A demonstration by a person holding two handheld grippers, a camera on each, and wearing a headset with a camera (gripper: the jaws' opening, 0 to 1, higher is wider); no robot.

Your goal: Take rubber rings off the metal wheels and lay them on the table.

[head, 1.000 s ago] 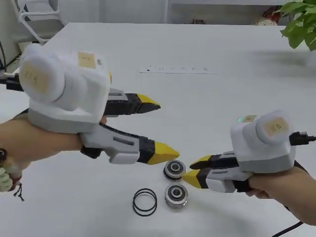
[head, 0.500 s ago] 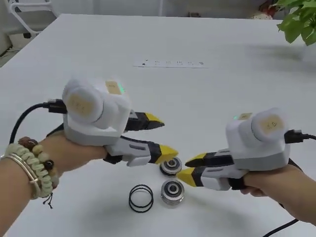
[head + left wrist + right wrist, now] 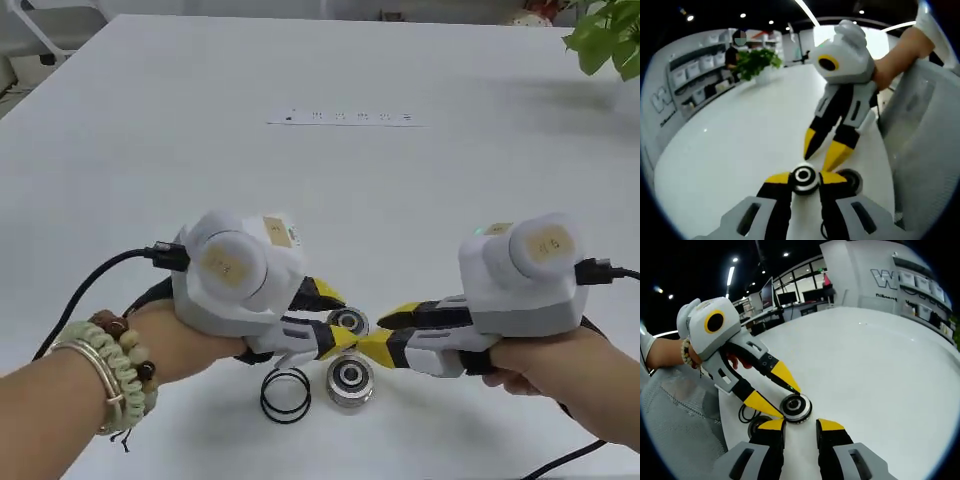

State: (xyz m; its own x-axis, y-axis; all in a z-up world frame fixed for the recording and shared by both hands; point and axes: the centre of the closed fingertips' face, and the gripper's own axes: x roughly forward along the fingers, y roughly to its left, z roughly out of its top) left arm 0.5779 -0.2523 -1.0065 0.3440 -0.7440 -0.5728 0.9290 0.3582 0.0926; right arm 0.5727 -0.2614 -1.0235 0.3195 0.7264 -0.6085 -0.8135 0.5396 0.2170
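The left gripper (image 3: 805, 178) has its yellow-tipped jaws drawn narrow onto a small round metal wheel with a dark rubber band (image 3: 347, 322), one tip pressed to each side of its rim. The right gripper (image 3: 801, 425) holds its jaws a little apart with nothing between them, the tips just beside that wheel and facing the left gripper's tips almost nose to nose; I cannot tell whether the two grippers touch. The held wheel shows its round face and pale hub upward to the head view, so its axle line stands roughly upright; whether it rests on the surface or hangs just above it I cannot tell. Just on the person's side of the tips a second metal wheel (image 3: 350, 378) lies flat, face up, and beside it to the left lie thin black rubber rings (image 3: 286, 395), overlapping, off any wheel. That near side is crowded. Beyond the tips and out to both sides the white table (image 3: 200, 150) lies broad and bare, a narrow printed paper strip (image 3: 345, 117) well apart toward the far edge, and green plant leaves (image 3: 608, 35) at the far right corner.
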